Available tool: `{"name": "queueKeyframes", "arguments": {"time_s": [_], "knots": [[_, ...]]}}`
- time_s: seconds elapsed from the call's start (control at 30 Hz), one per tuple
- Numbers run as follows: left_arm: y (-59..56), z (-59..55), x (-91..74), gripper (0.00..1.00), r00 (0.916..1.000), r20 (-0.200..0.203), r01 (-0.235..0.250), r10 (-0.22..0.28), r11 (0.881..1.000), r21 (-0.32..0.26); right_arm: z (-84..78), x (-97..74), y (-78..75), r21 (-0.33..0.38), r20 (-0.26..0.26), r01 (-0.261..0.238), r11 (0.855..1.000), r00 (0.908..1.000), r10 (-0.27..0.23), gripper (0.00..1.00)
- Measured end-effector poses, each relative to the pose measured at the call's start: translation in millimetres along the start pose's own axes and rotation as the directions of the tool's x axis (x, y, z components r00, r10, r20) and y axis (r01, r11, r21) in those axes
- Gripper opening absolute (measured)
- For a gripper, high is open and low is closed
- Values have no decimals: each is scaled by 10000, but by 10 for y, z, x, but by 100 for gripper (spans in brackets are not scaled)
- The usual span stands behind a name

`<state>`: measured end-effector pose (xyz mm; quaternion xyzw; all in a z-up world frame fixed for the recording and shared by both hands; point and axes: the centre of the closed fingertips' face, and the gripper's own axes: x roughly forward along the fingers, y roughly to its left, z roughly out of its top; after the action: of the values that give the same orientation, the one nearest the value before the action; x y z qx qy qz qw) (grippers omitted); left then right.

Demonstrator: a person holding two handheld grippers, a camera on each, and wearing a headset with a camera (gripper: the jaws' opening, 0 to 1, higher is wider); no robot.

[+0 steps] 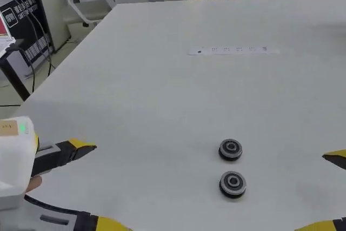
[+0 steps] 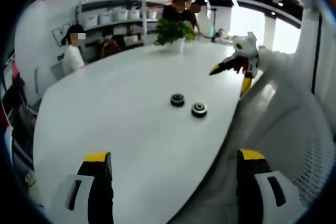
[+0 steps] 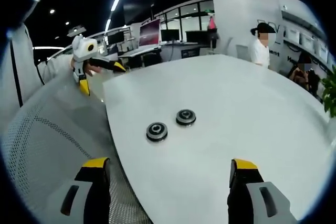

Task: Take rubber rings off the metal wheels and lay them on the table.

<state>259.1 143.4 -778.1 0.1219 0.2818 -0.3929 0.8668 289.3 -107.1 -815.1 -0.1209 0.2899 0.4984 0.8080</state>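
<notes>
On table (image 1: pixel 162 79), wheels (image 1: pixel 231 150) flat, faces up

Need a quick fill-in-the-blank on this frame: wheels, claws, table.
The table holds ___ metal wheels.
The left claw is ___, gripping nothing.
The right claw has ___ fingertips.
Missing words: two; open; yellow.
</notes>
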Motion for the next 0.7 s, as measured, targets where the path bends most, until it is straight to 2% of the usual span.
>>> {"name": "queueKeyframes", "arguments": {"time_s": [0.23, 0.4, 0.43, 0.5, 0.57, 0.7], "knots": [[-38, 283, -28, 100, 9986, 529, 66, -89, 9991, 428, 27, 2, -27, -13, 159, -40, 10000, 9999, 41, 93], [-51, 466, -31, 100, 9975, 698, 41, -111, 9951, 992, 59, 26, -34, -109, 256, -98, 9999, 9996, 101, 92], [-41, 505, -18, 98, 9972, 744, -45, -53, 9913, 1314, 73, 40, -30, -107, 323, -135, 9999, 9994, 139, 92], [-58, 549, 21, 94, 9967, 810, -36, -103, 9856, 1690, 85, 73, -24, -116, 399, -187, 9998, 9990, 192, 91], [-109, 588, 56, 95, 9962, 810, 158, -305, 9842, 1763, 96, 98, -17, -177, 431, -232, 9996, 9988, 239, 90], [-154, 667, 100, 95, 9958, 822, 223, -395, 9794, 2007, 122, 131, -15, -188, 590, -306, 9994, 9978, 316, 88]]}}
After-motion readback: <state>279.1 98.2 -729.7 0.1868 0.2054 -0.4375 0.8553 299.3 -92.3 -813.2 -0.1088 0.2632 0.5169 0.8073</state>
